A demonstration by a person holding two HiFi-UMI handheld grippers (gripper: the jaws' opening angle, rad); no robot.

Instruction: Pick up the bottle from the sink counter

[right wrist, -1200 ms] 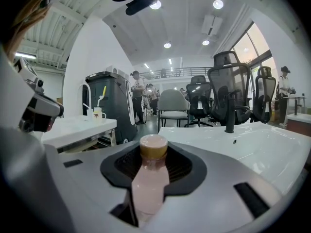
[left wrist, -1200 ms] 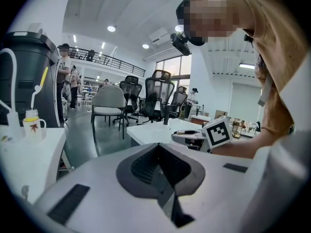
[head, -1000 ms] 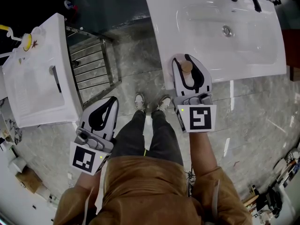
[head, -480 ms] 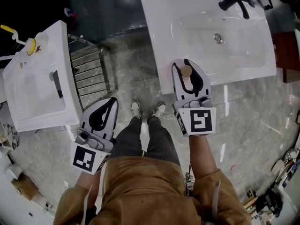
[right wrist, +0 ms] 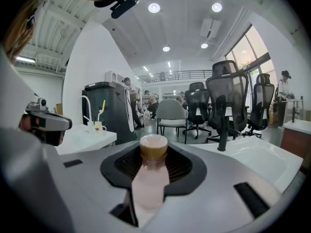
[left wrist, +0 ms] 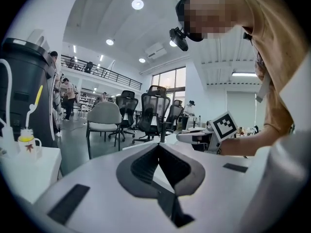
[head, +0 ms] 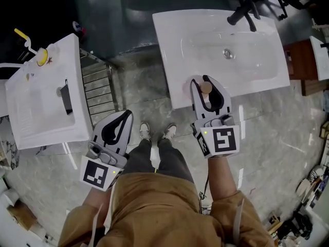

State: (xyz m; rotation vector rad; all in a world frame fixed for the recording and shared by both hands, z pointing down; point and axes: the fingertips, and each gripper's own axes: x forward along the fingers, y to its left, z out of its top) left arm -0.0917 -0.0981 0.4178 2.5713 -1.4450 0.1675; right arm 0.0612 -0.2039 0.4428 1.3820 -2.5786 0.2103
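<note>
Gripped upright between the jaws of the right gripper, forearm stretched forward: a pale pink bottle with tan cap, over the front edge of the white sink counter. Lower, beside the left thigh: the left gripper, pointed forward, jaws together on nothing.

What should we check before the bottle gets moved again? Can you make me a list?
1. Grip: the right gripper has its jaws pressed on the bottle. Ok.
2. Bottle upright, with its tan cap on. Ok.
3. Bottle's bottom lifted off the sink counter. Cannot tell; the gripper hides the bottom.
4. Left gripper out of the way: empty, jaws together, off to the side over the floor. Ok.
5. Black faucet not in the way: it is at the counter's far side, away from the bottle. Ok.
</note>
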